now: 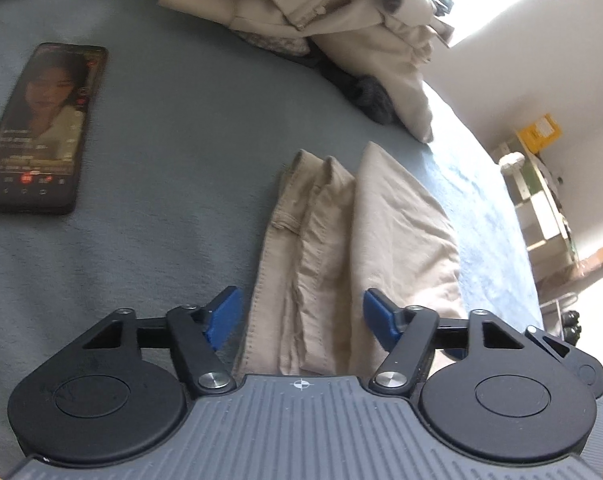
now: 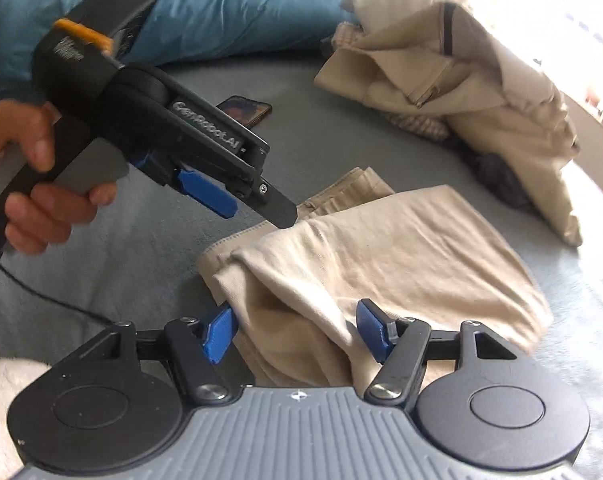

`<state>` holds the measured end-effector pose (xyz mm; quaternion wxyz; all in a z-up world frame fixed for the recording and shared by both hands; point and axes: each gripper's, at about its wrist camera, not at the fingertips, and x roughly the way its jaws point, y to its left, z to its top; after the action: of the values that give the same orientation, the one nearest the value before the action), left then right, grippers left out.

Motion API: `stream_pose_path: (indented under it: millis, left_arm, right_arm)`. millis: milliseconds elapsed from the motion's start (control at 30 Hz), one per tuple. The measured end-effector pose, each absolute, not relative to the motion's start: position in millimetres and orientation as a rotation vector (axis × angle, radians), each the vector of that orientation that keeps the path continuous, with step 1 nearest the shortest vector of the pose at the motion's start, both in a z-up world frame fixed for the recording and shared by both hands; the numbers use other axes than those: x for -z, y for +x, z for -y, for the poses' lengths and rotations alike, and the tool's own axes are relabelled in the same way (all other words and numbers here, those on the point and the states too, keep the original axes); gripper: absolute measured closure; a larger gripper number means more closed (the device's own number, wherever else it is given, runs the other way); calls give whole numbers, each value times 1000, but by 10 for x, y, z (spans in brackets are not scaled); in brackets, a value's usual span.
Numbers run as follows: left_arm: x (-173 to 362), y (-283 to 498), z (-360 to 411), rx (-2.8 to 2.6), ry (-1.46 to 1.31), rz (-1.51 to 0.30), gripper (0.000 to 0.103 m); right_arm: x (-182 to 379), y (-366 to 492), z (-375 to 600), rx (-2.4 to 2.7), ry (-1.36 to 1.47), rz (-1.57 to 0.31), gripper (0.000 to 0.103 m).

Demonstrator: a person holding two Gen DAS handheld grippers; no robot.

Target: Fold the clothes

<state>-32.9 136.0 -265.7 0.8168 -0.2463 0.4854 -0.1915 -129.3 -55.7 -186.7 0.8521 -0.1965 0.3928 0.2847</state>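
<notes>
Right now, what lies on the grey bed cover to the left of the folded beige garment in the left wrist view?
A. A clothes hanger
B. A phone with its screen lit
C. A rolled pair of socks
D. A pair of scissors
B. A phone lies flat on the bed cover with its screen lit, apart from the folded beige garment to its right.

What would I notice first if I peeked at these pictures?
Probably the folded beige trousers lying on the grey-blue bed cover, right in front of both grippers. The right gripper and the left gripper both stand open over its near edge. Then the lit-up phone lying flat off to the left, and the messy heap of beige clothes farther back by the bright window.
</notes>
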Motion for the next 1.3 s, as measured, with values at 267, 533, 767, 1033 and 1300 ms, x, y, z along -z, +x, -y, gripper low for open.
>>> stream_pose_path:
  millis: [267, 533, 767, 1033, 1300]
  left_arm:
    - [2634, -111, -1147, 485, -575, -1074, 45]
    - [2644, -75, -1026, 512, -546, -1116, 46]
    - [2752, -21, -1051, 499, -591, -1172, 46]
    - [2705, 36, -983, 506, -602, -1178, 45]
    - [2797, 183, -788, 521, -594, -1188, 42]
  right_arm:
    - [1869, -1409, 530, -615, -470, -742, 36]
    - [2088, -1288, 290, -655, -600, -734, 42]
    - [2165, -1400, 265, -689, -663, -701, 39]
    - [2000, -1217, 532, -664, -424, -740, 78]
    - [1876, -1041, 979, -697, -82, -778, 85]
